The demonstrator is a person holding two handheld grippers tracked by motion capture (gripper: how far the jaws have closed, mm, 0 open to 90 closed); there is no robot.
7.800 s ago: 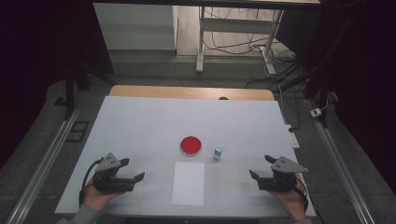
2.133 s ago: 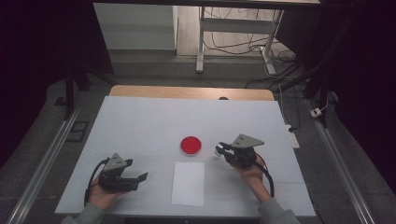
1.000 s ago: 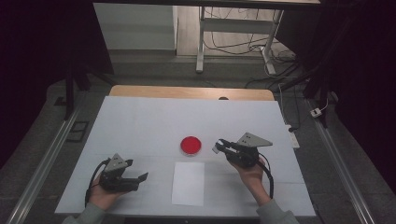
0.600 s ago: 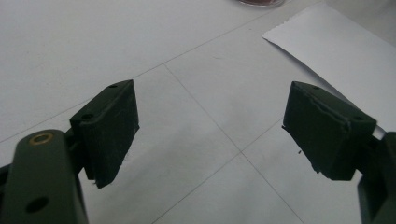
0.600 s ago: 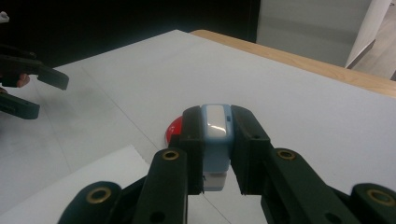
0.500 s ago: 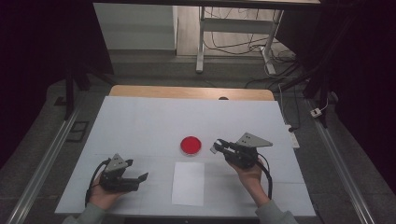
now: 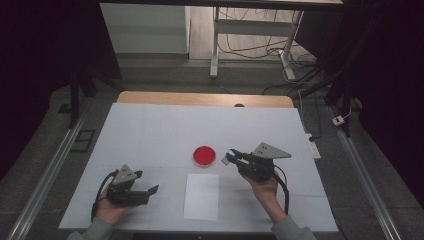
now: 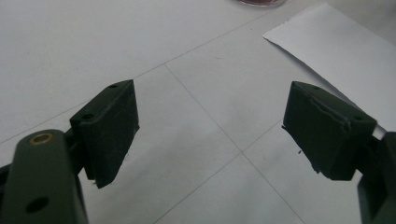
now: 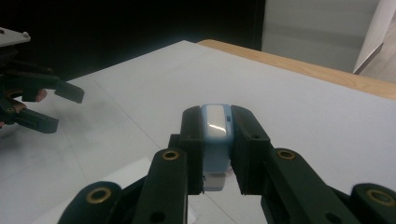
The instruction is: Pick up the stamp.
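Claws at work over a white counter (image 7: 150,130): the right claw (image 7: 229,157) is clenched on a small pale blue-and-white object (image 9: 215,140), which sits upright between its two pads with its rounded glossy top standing just above the jaw tips. What the object is cannot be told. In the high view that claw is held above the counter, just to the right of a red round dish (image 7: 204,156) and beyond the far right corner of a white sheet of paper (image 7: 201,196), its tips pointing toward the dish. The left claw (image 7: 152,189) rests low near the counter's near left part, well apart from the held object, released, its jaws spread wide with nothing between them; the paper's edge lies just beside its right jaw.
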